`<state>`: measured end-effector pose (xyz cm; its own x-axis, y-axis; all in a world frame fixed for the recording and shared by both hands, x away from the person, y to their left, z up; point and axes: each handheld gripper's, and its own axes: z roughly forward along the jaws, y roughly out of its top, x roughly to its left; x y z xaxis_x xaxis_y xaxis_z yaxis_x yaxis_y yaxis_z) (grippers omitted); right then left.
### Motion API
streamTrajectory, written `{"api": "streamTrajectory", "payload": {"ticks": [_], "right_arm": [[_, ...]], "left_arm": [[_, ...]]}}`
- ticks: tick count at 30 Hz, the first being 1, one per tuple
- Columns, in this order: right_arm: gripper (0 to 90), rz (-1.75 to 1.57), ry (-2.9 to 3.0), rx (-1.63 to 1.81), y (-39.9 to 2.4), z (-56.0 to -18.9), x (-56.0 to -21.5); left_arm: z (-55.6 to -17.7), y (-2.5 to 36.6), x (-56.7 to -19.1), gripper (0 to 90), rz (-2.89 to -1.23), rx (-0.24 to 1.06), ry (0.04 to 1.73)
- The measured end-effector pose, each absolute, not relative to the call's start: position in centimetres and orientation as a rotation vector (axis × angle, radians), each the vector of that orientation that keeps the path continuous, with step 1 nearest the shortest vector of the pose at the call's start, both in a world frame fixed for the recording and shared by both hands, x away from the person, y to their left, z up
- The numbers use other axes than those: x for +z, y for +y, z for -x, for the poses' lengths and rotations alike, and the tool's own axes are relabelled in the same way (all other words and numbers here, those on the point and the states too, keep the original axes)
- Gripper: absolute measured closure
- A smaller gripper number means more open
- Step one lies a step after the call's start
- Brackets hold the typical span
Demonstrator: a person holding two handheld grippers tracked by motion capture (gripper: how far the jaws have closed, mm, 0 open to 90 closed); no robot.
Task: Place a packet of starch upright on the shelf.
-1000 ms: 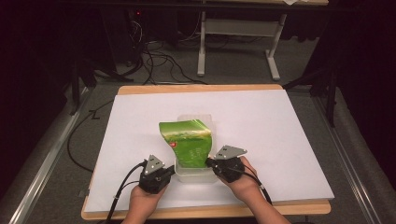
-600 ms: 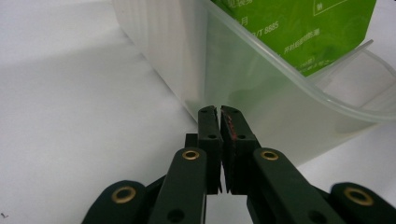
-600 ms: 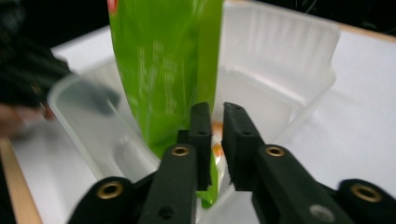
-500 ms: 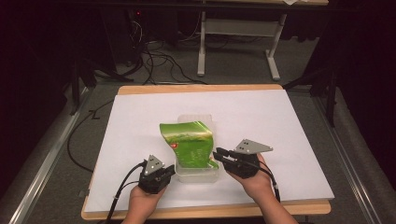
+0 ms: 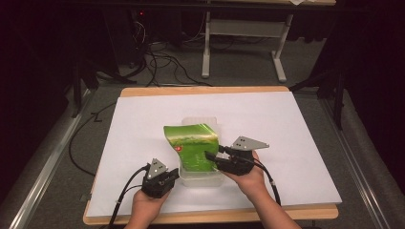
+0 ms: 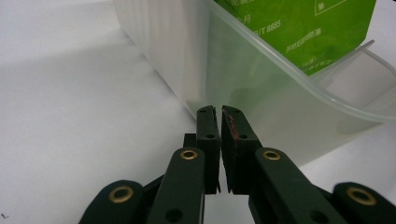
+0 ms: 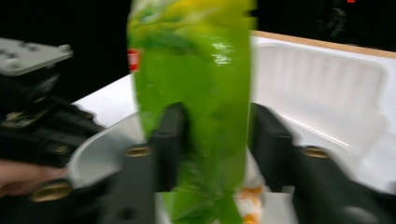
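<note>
A: Right claw (image 5: 208,156) state?

B: Part open, and its jaws have just been opening. The green bag (image 5: 192,147) stands between them; in the right gripper view the bag (image 7: 196,93) has a gap to the jaw on one side and looks close to the other, but that frame is blurred, so contact can't be called. Reads as released, not clamped.

A: Left claw?

B: Left claw (image 6: 219,112) is narrow, jaws almost together with nothing between them. Its tips sit just beside the near wall of the clear plastic container (image 6: 243,84), apparently on the outside of it. In the high view the left claw (image 5: 173,174) sits at the container's near-left corner.

A: Where's the bag now?

B: In the container (image 5: 203,179), mid-front of the white surface (image 5: 296,138). Long axis runs up and away from the person, leaning back; lower end is down in the tub, top sticks out over the far rim.

A: What does the next move turn on?

B: The bag lies straight ahead of the right claw, jaws either side of its lower part. Right hand is nearer the bag; the left is nearer the tub wall. Judgement: the right backs off or regrips while the left steadies the tub.
</note>
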<state>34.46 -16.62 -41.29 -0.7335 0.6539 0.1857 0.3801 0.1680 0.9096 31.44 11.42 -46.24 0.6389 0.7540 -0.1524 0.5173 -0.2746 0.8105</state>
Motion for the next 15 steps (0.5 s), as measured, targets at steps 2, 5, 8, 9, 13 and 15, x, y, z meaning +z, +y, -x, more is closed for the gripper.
{"api": "streamTrajectory", "payload": {"ticks": [2, 5, 8, 9, 13, 15], "right_arm": [[75.0, -0.968, 2.201, 1.557, -16.5, -34.2, -41.2], [79.7, -0.972, 2.213, 1.543, -16.6, -34.1, -41.3], [81.8, -1.008, 2.22, 1.544, -16.9, -34.1, -41.7], [81.8, -1.008, 2.22, 1.544, -16.9, -34.1, -41.7], [82.6, -1.025, 2.223, 1.53, -17.2, -33.9, -42.2], [83.0, -1.05, 2.22, 1.53, -17.6, -33.8, -42.6]], "left_arm": [[-31.4, 11.4, -46.2, 86.4, -1.95, 0.329, 1.001], [-31.4, 11.4, -46.2, 86.4, -1.951, 0.328, 1.0], [-31.4, 11.4, -46.2, 86.4, -1.95, 0.327, 1.0], [-31.4, 11.4, -46.2, 86.4, -1.949, 0.326, 1.0], [-31.4, 11.5, -46.2, 86.4, -1.949, 0.324, 0.997], [-31.3, 11.5, -46.2, 86.3, -1.949, 0.323, 0.996]]}}
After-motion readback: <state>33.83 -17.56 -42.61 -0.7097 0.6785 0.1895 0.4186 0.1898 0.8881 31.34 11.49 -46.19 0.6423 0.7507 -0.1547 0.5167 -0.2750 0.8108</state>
